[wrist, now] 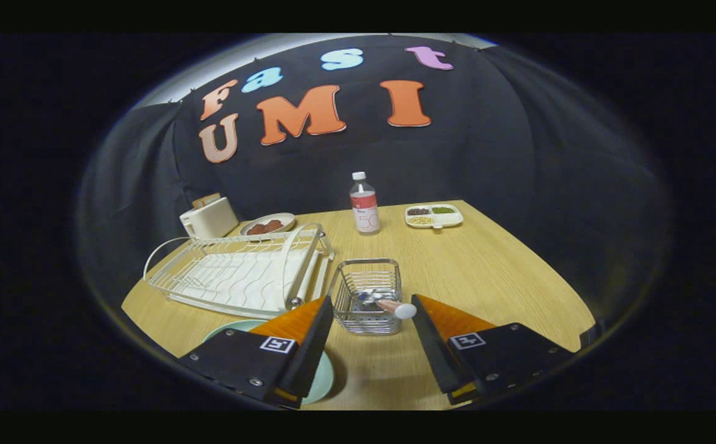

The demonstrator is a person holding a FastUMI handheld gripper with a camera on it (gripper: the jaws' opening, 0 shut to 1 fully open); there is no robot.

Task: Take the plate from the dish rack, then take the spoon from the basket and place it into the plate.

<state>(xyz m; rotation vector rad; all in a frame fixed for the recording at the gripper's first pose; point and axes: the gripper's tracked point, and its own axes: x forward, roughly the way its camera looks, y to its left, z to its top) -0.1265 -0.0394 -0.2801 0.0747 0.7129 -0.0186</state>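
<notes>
We found the hand-held gripper (371,302) with its fingers spread wide and holding nothing, poised low over the worktop (487,271). The basket (367,295), a wire one, stood just ahead of the fingers and in line with the gap between them. The spoon (388,304) lay in it, its pale handle end leaning out over the near rim toward the right finger, not touching either finger as far as we could judge. The plate (324,376), pale green, lay flat on the worktop beneath the left finger, largely covered by it and well clear of the rack (240,271). The rack, white wire on a tray, sat to the left of the basket and just beside it. Beyond the basket a bottle (364,203) stood upright near the far edge. A divided dish (433,216) with dark and green contents lay to the bottle's right. Behind the rack we noted a toaster (208,219) and a bowl (268,224) of reddish pieces.
</notes>
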